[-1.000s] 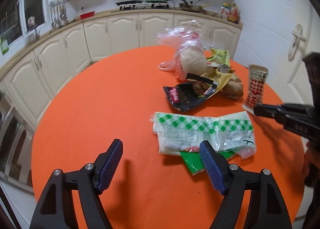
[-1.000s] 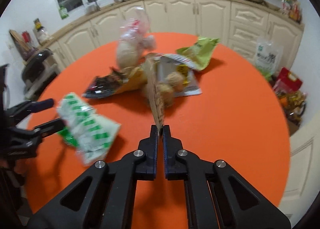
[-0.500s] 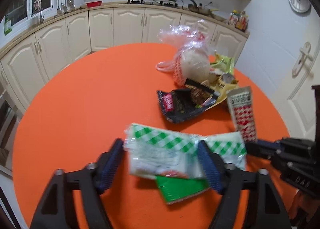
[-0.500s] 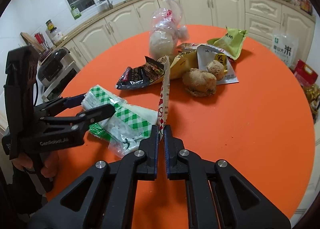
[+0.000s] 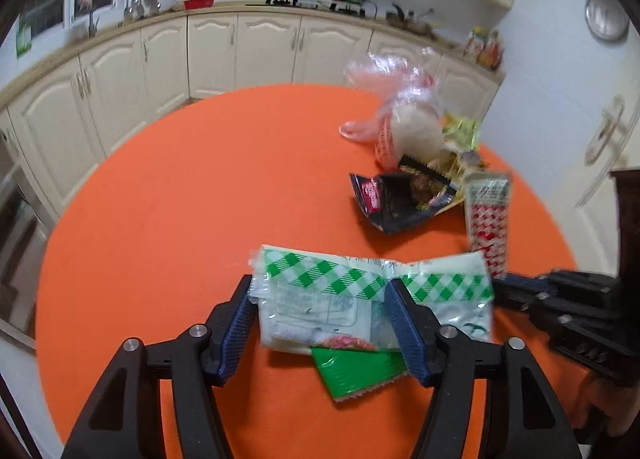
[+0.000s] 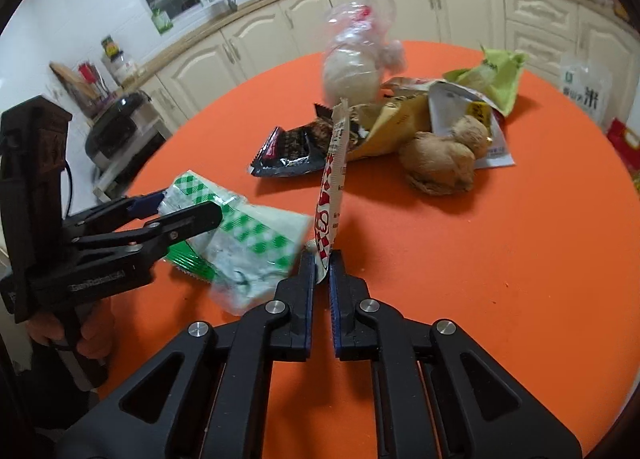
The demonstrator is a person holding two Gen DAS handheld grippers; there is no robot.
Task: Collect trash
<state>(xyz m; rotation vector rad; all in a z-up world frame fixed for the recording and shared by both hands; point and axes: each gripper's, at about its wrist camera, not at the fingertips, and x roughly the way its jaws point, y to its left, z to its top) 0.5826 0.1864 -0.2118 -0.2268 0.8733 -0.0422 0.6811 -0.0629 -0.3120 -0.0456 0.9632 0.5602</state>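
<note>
A clear plastic bag with a green-checked band [image 5: 312, 271] sits between the blue pads of my left gripper [image 5: 320, 291], which press on its two sides; the jaws are opening slightly. A green foil packet [image 5: 356, 371] pokes out under the bag. My right gripper [image 6: 322, 259] is shut on the lower end of a red-and-white patterned wrapper [image 6: 332, 199], which stands upright. In the right wrist view the left gripper [image 6: 188, 205] holds the checked bag [image 6: 256, 243] just left of the wrapper. The right gripper [image 5: 504, 291] reaches in beside the bag's right end.
On the round orange table [image 5: 200, 199] farther back lie a black snack wrapper [image 6: 288, 151], a clear bag with a white lump [image 6: 352, 67], a yellow wrapper [image 6: 392, 127], a light green wrapper [image 6: 500, 79] and a piece of ginger [image 6: 440, 163]. Cream cabinets ring the room.
My left gripper moved forward over the checked bag and its jaws closed onto it. The right gripper carried the red-and-white wrapper toward the bag and the left gripper.
</note>
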